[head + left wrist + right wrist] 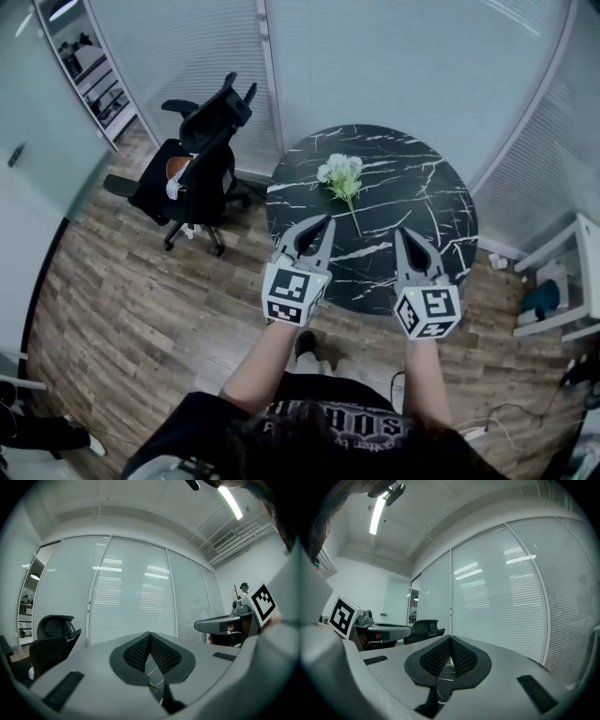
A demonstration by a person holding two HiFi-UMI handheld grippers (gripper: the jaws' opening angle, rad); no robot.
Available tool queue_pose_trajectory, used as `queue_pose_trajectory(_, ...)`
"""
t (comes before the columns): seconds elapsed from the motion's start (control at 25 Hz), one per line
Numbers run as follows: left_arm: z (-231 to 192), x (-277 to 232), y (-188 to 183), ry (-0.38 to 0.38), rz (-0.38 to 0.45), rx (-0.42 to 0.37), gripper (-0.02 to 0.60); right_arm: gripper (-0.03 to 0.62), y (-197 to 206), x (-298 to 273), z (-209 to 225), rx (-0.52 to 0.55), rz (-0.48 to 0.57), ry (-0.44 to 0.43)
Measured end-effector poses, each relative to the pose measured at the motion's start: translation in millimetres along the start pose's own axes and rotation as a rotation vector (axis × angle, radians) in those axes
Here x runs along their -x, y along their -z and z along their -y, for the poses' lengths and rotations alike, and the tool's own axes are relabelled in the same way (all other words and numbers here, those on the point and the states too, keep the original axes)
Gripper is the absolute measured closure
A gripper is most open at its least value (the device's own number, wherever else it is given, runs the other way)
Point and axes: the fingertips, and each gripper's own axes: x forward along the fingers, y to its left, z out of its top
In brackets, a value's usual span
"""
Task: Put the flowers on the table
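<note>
A bunch of white flowers with a green stem lies flat on the round black marble table, a little left of its middle. Both grippers hover level over the table's near edge, short of the flowers and pointing toward them. My left gripper has its tips together and nothing between them, just near of the stem's end. My right gripper is likewise shut and empty, off to the stem's right. In the left gripper view the left gripper shows its jaws meeting; the right gripper shows the same in its own view.
A black office chair stands on the wooden floor left of the table. Glass walls with white blinds curve behind it. A white shelf unit sits at the right, with cables on the floor nearby.
</note>
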Motion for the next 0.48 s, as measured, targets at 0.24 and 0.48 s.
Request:
queue_pose_trajectory(0.24,13,15,-5,-0.005,0.008,-0.010,0.584,0.565,-7,20,-5,0.013,0.014,0.004)
queue_pose_trajectory(0.48,21,23,-6,-0.008,0.014,-0.018,0.584,0.565,-11,30,-5,0.009,0.035,0.009)
